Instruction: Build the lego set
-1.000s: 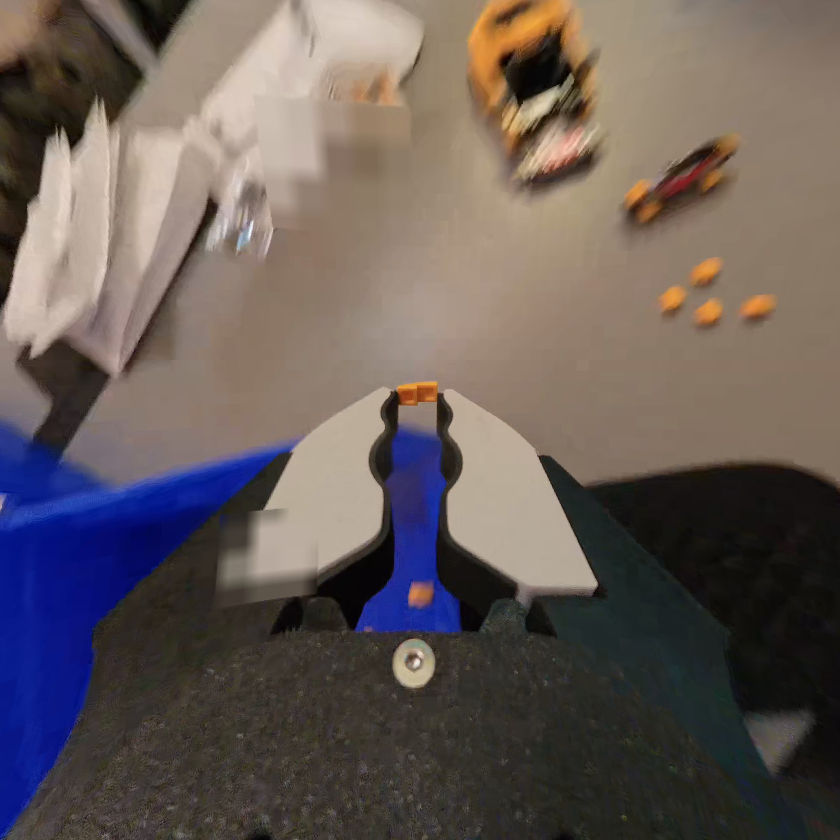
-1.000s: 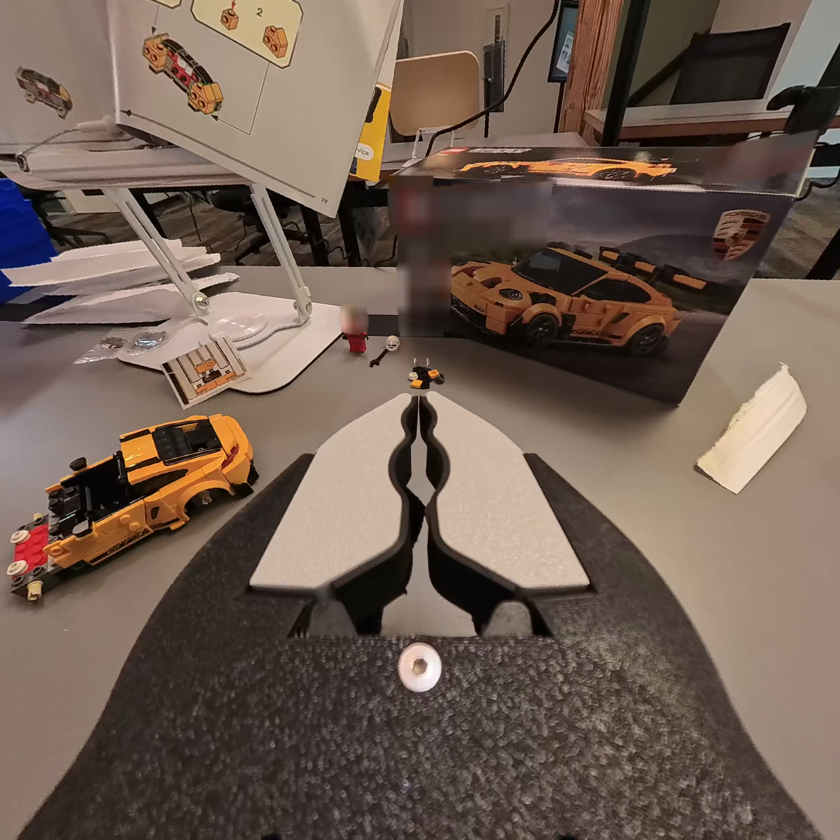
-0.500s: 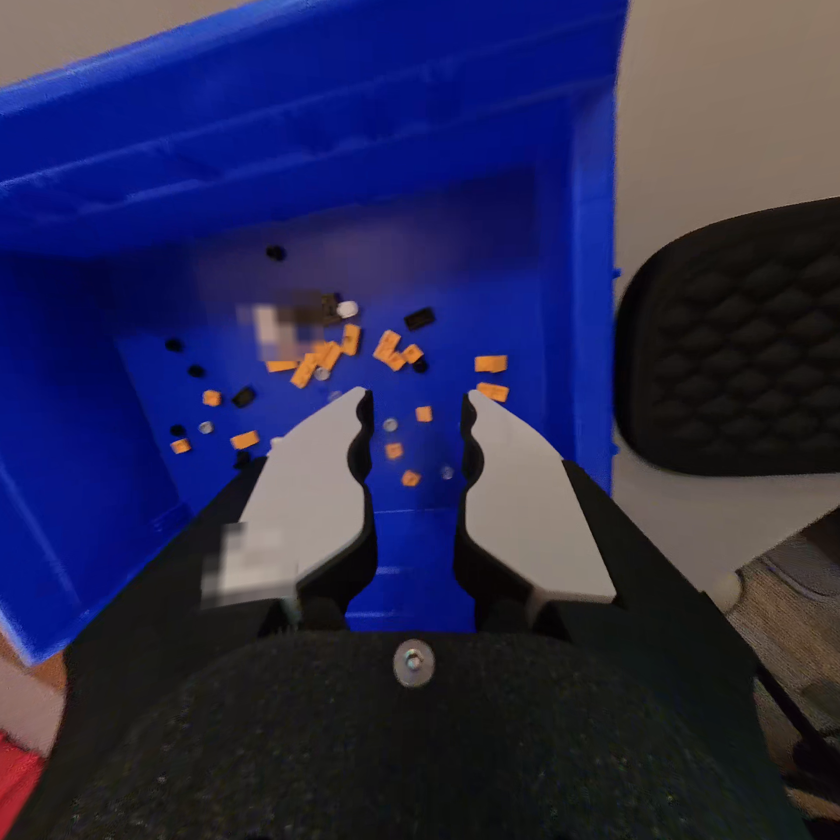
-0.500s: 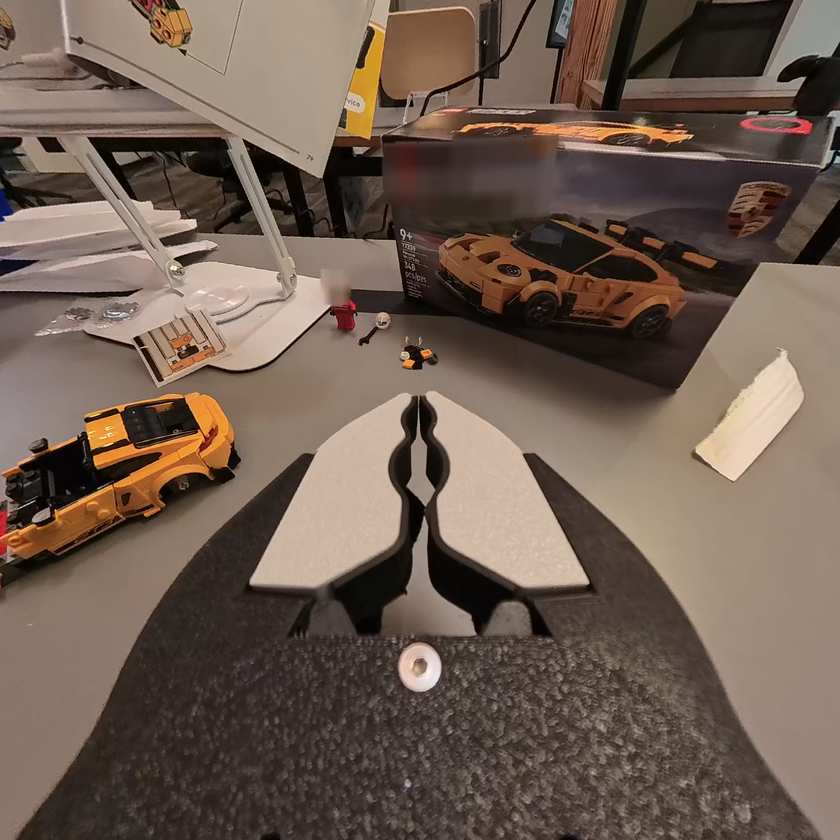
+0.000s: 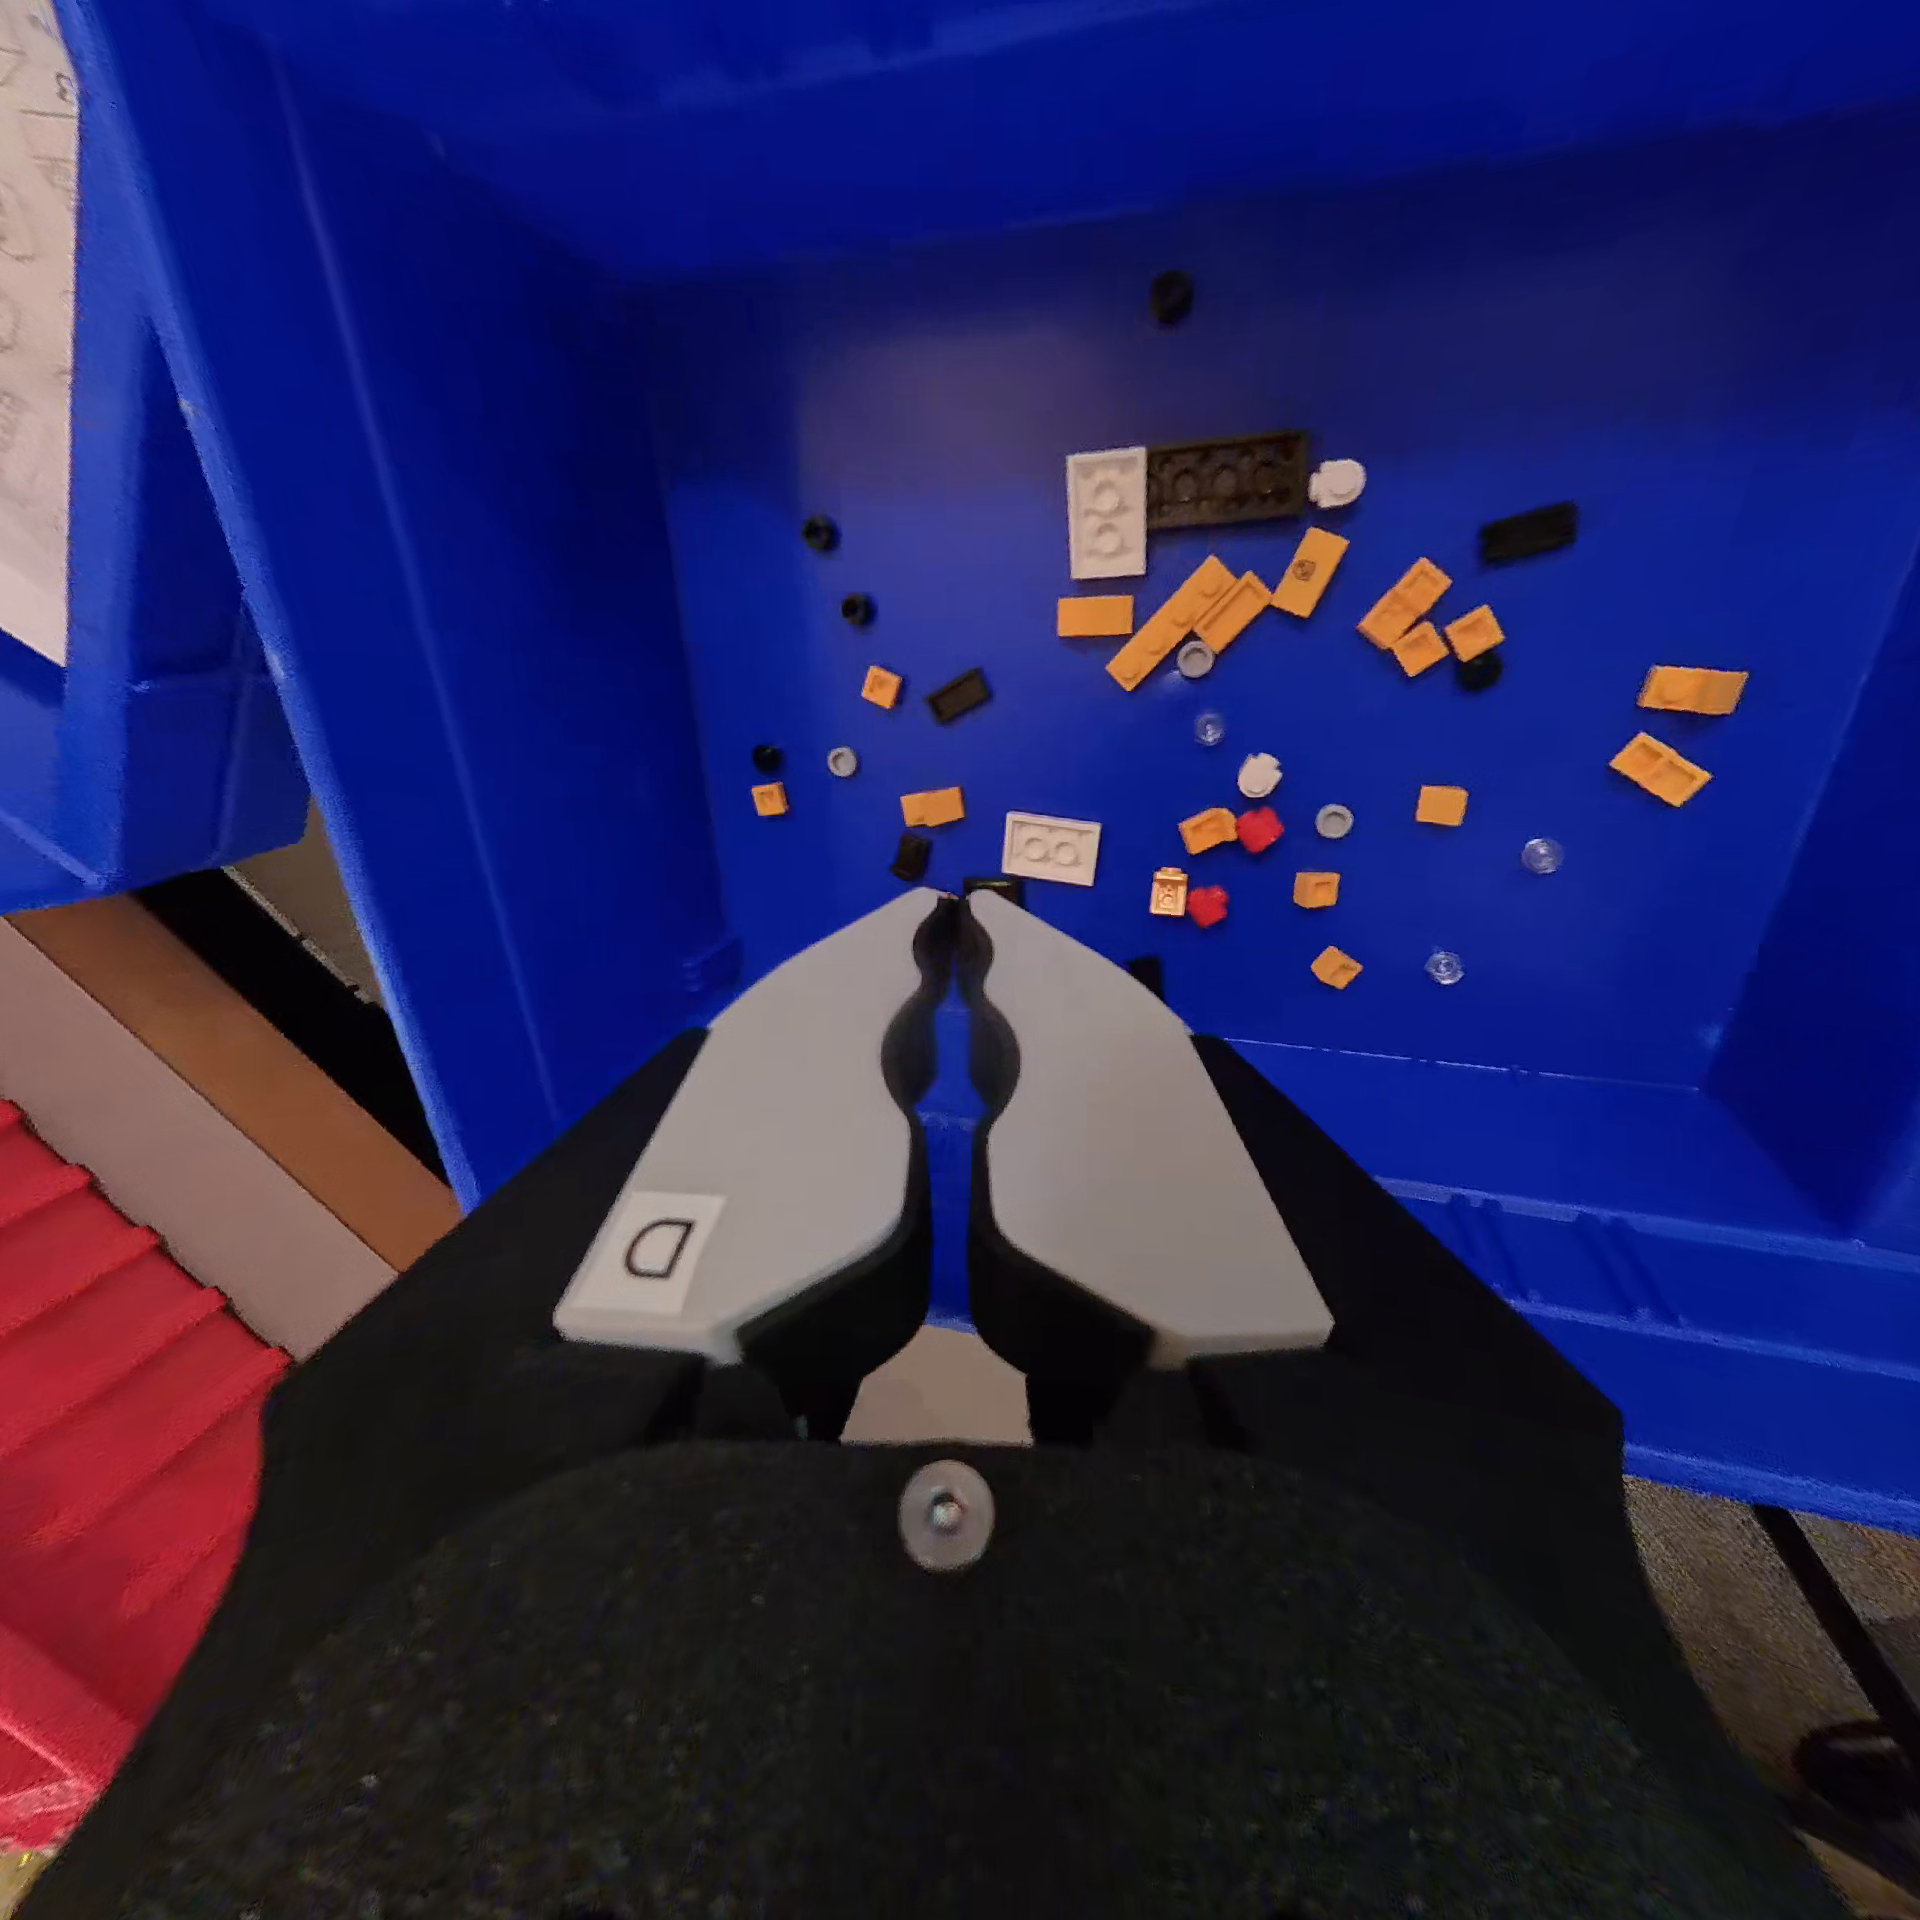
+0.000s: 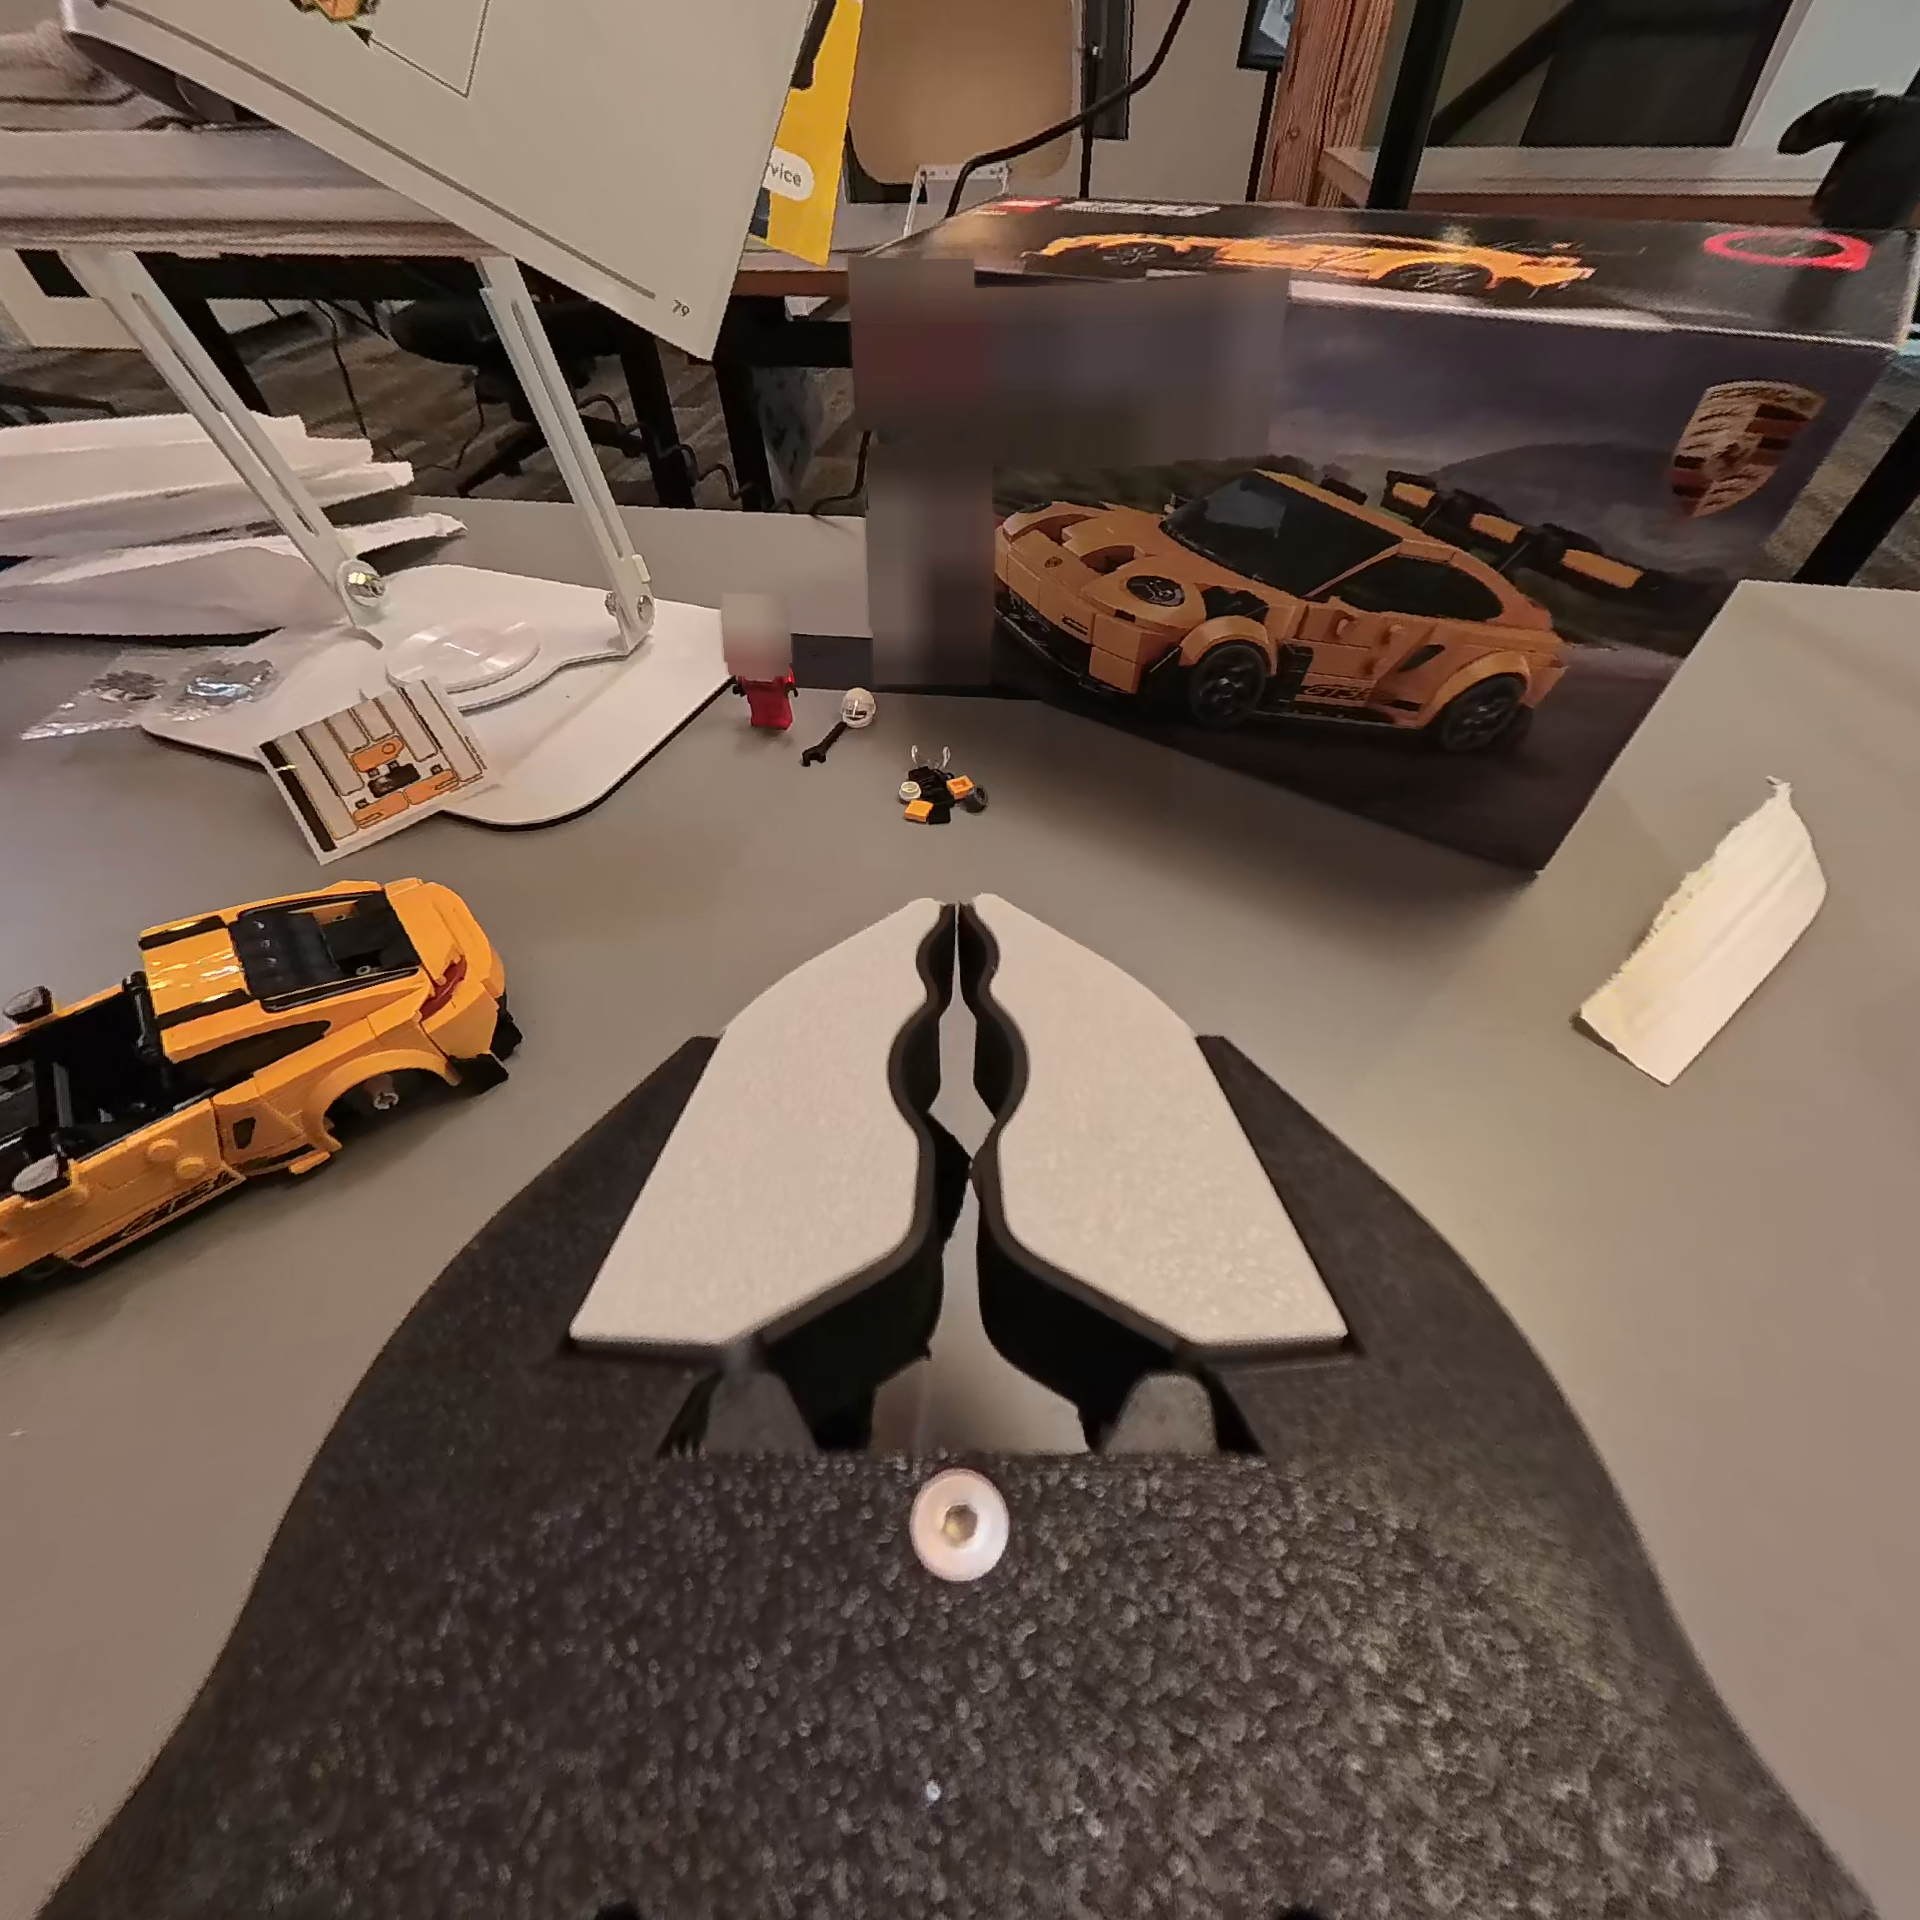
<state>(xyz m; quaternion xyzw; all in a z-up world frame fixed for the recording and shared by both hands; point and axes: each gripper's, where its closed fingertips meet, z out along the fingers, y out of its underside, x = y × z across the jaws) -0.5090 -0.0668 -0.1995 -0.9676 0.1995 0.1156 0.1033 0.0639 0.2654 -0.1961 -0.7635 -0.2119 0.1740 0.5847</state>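
Note:
My left gripper (image 5: 952, 906) is shut, with its tips low inside a blue bin (image 5: 499, 623). A sliver of orange shows at the tips; I cannot tell if a piece is held. Loose pieces lie on the bin floor: several orange plates (image 5: 1195, 623), a white plate (image 5: 1051, 848), a black plate (image 5: 1226, 483) and red bits (image 5: 1259, 829). My right gripper (image 6: 956, 912) is shut and empty above the grey table (image 6: 1351, 1039). The part-built orange car (image 6: 260, 1049) sits to its left. A small heap of pieces (image 6: 940, 795) lies ahead of it.
The set's box (image 6: 1351, 520) stands at the back right. The instruction booklet (image 6: 520, 125) sits on a white stand, with a sticker sheet (image 6: 374, 769), a red minifigure (image 6: 767, 698), a helmet (image 6: 858, 709) and a wrench (image 6: 821, 743) nearby. A torn white bag (image 6: 1714, 935) lies right. A red object (image 5: 104, 1351) is beside the bin. Left tips to right tips: about 65 cm. The white plate (image 5: 1051, 848) sits 7 cm or so from the ends of my left fingers. To reach the part-built orange car (image 6: 260, 1049) in a straight line is about 15 cm for my right fingers, about 50 cm for my left.
My left gripper held an orange piece over the table, swung over the blue bin and opened, then went lower into the bin and shut. My right gripper drew back a little, staying shut.

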